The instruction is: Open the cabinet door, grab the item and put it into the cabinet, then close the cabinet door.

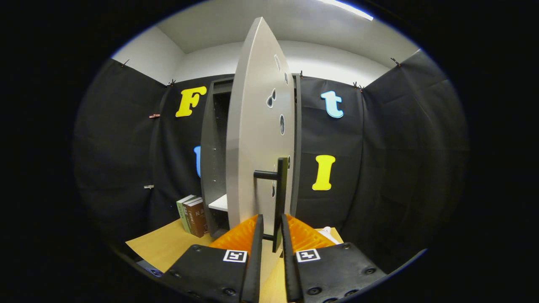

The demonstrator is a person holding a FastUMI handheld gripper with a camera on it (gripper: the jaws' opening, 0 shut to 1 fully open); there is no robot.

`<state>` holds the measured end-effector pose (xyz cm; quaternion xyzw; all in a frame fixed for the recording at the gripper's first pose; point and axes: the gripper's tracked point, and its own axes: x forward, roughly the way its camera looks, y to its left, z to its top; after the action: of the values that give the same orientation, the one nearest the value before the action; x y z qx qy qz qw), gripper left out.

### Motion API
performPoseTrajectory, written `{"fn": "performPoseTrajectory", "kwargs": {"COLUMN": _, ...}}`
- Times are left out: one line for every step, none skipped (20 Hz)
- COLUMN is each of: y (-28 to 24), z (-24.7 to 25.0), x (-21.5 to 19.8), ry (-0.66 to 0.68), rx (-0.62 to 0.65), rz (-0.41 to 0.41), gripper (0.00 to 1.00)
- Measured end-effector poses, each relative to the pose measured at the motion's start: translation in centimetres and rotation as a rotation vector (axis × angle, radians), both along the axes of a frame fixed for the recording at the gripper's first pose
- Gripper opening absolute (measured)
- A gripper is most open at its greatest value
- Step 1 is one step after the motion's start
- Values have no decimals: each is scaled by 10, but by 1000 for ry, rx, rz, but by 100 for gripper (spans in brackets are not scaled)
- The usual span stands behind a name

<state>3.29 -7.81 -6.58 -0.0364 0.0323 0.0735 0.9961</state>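
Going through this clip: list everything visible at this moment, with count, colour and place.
cabinet: one, dark grey, standing on the table against the booth wall.
cabinet door: one, light grey, swung open toward the camera.
door handle: one, black vertical bar, between the fingers.
shelf: one, white, inside the cabinet.
books: about three, green and brown, upright beside the cabinet.
table: one, tan.
gripper: one, fingers on either side of the handle; contact unclear.
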Motion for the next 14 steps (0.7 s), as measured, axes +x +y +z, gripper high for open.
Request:
{"fn": "performPoseTrajectory", "kwargs": {"y": -9, "z": 0, "x": 2, "ry": -6, "rx": -17, "rz": -22, "gripper": 27}}
{"fn": "performPoseTrajectory", "kwargs": {"y": -15, "z": 1, "x": 1, "ry": -12, "rx": -22, "rz": -38, "gripper": 25}}
{"fn": "performPoseTrajectory", "kwargs": {"y": -18, "z": -1, "x": 3, "ry": -9, "rx": -21, "rz": -51, "gripper": 24}}
{"fn": "performPoseTrajectory", "kwargs": {"y": -23, "z": -1, "x": 2, "ry": -6, "rx": -16, "rz": -65, "gripper": 23}}
{"fn": "performPoseTrajectory", "kwargs": {"y": -28, "z": 0, "x": 2, "ry": -4, "rx": -12, "rz": -82, "gripper": 22}}
{"fn": "performPoseTrajectory", "kwargs": {"y": -34, "z": 3, "x": -3, "ry": -11, "rx": -12, "rz": -101, "gripper": 22}}
{"fn": "performPoseTrajectory", "kwargs": {"y": -35, "z": 12, "x": -13, "ry": -27, "rx": -13, "rz": -120, "gripper": 21}}
{"fn": "performPoseTrajectory", "kwargs": {"y": -40, "z": 17, "x": -19, "ry": -49, "rx": -25, "rz": -141, "gripper": 20}}
{"fn": "performPoseTrajectory", "kwargs": {"y": -37, "z": 20, "x": -28, "ry": -64, "rx": -33, "rz": -146, "gripper": 16}}
{"fn": "performPoseTrajectory", "kwargs": {"y": -30, "z": 21, "x": -36, "ry": -70, "rx": -35, "rz": -152, "gripper": 15}}
{"fn": "performPoseTrajectory", "kwargs": {"y": -20, "z": 19, "x": -40, "ry": -72, "rx": -42, "rz": -152, "gripper": 15}}
{"fn": "performPoseTrajectory", "kwargs": {"y": -10, "z": 15, "x": -45, "ry": -66, "rx": -54, "rz": -150, "gripper": 15}}
{"fn": "performPoseTrajectory", "kwargs": {"y": 0, "z": 9, "x": -46, "ry": -58, "rx": -62, "rz": -144, "gripper": 15}}
{"fn": "performPoseTrajectory", "kwargs": {"y": 13, "z": -1, "x": -45, "ry": -38, "rx": -61, "rz": -134, "gripper": 15}}
